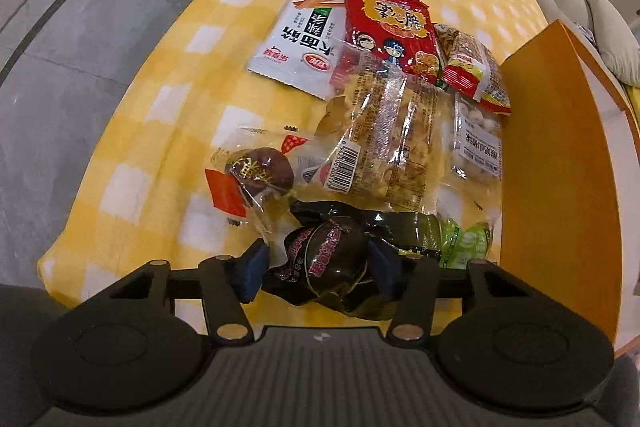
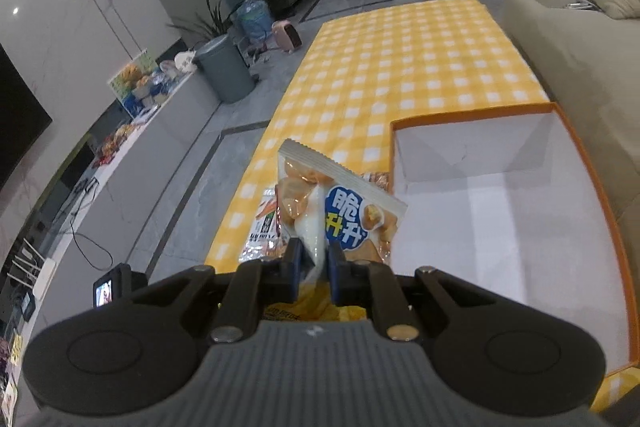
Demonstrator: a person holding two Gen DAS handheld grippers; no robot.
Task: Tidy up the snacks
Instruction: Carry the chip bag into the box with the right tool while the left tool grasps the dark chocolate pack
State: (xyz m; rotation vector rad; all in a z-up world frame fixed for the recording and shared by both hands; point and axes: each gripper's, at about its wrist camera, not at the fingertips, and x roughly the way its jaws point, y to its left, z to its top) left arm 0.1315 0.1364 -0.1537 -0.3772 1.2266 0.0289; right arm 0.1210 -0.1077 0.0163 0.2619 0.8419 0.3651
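A pile of snack packets lies on the yellow checked tablecloth [image 1: 172,95]. My left gripper [image 1: 316,267] has its jaws either side of a black wrapped snack [image 1: 324,259] at the near edge of the pile, pads touching it. Beyond lie a brown round snack in clear wrap [image 1: 260,171], a clear cracker bag [image 1: 396,147], a white packet [image 1: 300,39] and a red packet [image 1: 388,27]. My right gripper [image 2: 316,267] is shut on a white and blue snack bag [image 2: 340,211], held up left of the orange box [image 2: 624,267], whose white inside is bare.
The orange box wall [image 1: 560,167] stands right of the pile. A beige sofa [image 2: 568,27] runs along the table's right side. Grey floor [image 1: 60,67] lies left of the table. A cabinet, bin [image 2: 224,71] and plants stand at the far left.
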